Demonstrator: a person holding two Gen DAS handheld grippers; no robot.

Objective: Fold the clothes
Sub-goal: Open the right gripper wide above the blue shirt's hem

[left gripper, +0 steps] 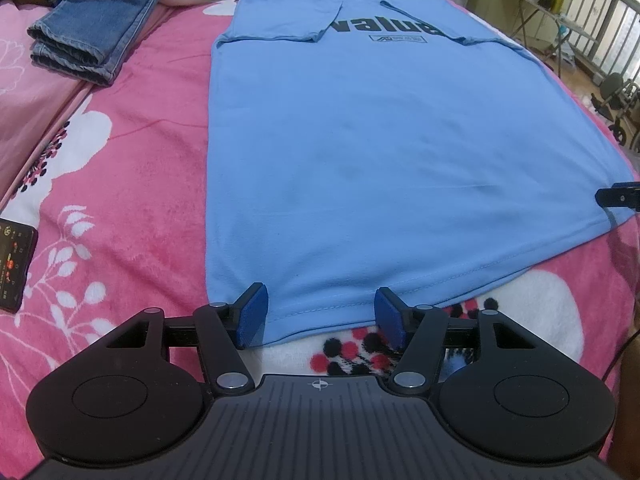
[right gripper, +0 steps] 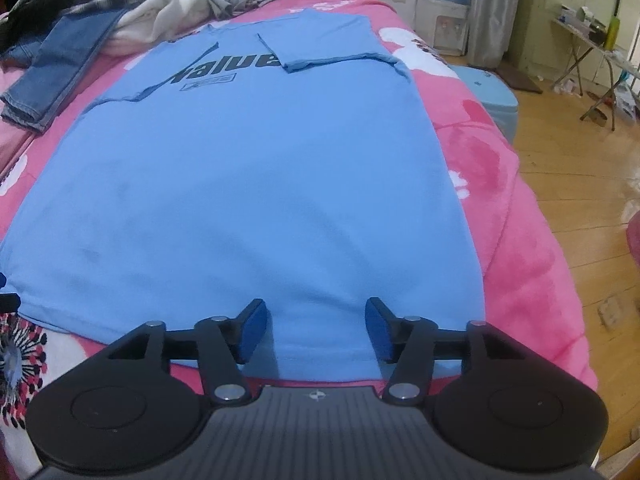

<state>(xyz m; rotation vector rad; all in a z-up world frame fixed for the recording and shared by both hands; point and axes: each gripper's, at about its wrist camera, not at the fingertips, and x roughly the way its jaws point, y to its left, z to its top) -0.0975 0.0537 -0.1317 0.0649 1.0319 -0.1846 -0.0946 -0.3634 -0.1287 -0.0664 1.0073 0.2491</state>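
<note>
The blue T-shirt [left gripper: 360, 140] lies flat, print up, on the pink flowered blanket [left gripper: 128, 184], its sleeves already folded in over the chest and its bottom hem at the near edge. The left gripper [left gripper: 318, 316] sits over the near left corner of that hem, jaws about half open with the hem lying between the pads but not pinched. The right gripper [right gripper: 316, 328] is placed the same way over the near right part of the hem, jaws also half open and holding nothing. The likely next move is to close on both spots and carry the hem to the far end. The risk is an uneven grab: if one side catches only the top layer, or misses the hem because it sits close to the edge, the fold will come out skewed or the shirt will drag and wrinkle. The soft blanket could also get pinched together with the cloth. The jeans [left gripper: 88, 28] on the far left are well apart.
</note>
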